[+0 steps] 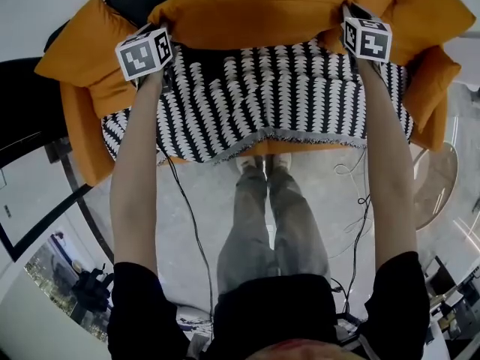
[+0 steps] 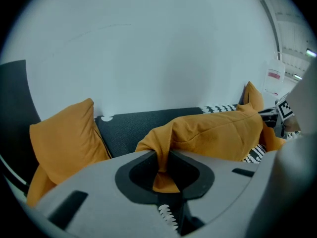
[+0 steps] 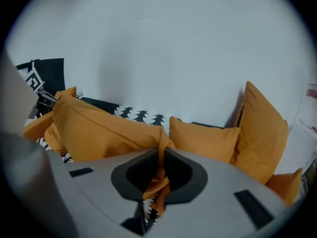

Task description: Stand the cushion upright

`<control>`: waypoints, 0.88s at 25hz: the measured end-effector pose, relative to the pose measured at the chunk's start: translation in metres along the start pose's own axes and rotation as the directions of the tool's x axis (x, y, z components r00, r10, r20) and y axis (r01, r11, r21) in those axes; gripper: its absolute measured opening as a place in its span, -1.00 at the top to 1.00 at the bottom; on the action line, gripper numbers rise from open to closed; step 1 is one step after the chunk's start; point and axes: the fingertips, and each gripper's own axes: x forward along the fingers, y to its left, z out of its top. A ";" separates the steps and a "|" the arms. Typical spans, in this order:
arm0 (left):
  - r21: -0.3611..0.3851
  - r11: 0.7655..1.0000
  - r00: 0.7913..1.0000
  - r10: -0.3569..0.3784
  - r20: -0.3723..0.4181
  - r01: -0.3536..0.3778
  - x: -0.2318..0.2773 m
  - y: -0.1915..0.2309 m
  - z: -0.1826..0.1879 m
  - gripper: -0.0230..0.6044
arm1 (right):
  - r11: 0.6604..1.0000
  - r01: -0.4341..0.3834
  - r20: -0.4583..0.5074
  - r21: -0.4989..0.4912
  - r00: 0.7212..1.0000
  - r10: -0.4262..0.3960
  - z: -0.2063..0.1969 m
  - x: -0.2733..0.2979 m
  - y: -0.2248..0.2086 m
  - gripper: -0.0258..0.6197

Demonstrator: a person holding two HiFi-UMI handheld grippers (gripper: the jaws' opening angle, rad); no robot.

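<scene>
A long orange cushion (image 1: 247, 13) hangs stretched between my two grippers above the black-and-white patterned sofa seat (image 1: 262, 103). My left gripper (image 1: 161, 47) is shut on the cushion's left corner, and in the left gripper view the orange fabric (image 2: 161, 165) is pinched between the jaws. My right gripper (image 1: 349, 28) is shut on the cushion's right corner; the right gripper view shows the cushion (image 3: 99, 130) running off to the left from the pinched corner (image 3: 159, 170). The cushion's long side lies level, close to the dark sofa back (image 2: 129, 128).
More orange cushions stand round the sofa: one at the left end (image 1: 82, 51), several at the right end (image 1: 420, 21), and one small cushion (image 3: 208, 140) beside a tall one (image 3: 262, 128). A pale wall (image 2: 148, 48) rises behind. Cables (image 1: 352, 223) trail over the floor by the person's legs.
</scene>
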 end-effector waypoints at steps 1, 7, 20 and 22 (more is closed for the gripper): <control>-0.004 1.000 1.000 0.016 -0.009 -0.016 0.002 0.003 0.004 0.77 | 1.000 0.011 -0.005 0.011 1.000 -0.011 0.006 0.004 0.000 0.83; 0.117 0.984 0.979 0.148 -0.139 -0.133 0.025 0.014 0.014 0.77 | 1.000 -0.010 -0.077 0.022 0.997 0.011 0.021 0.023 0.000 0.83; 0.066 0.993 0.985 0.108 -0.137 -0.100 -0.024 0.048 0.009 0.60 | 0.994 -0.096 -0.094 -0.059 0.992 0.090 0.036 -0.009 0.004 0.63; 0.060 0.992 0.988 0.119 -0.096 -0.114 -0.043 0.048 0.020 0.60 | 0.993 -0.106 -0.068 -0.056 0.992 0.102 0.049 -0.022 0.010 0.63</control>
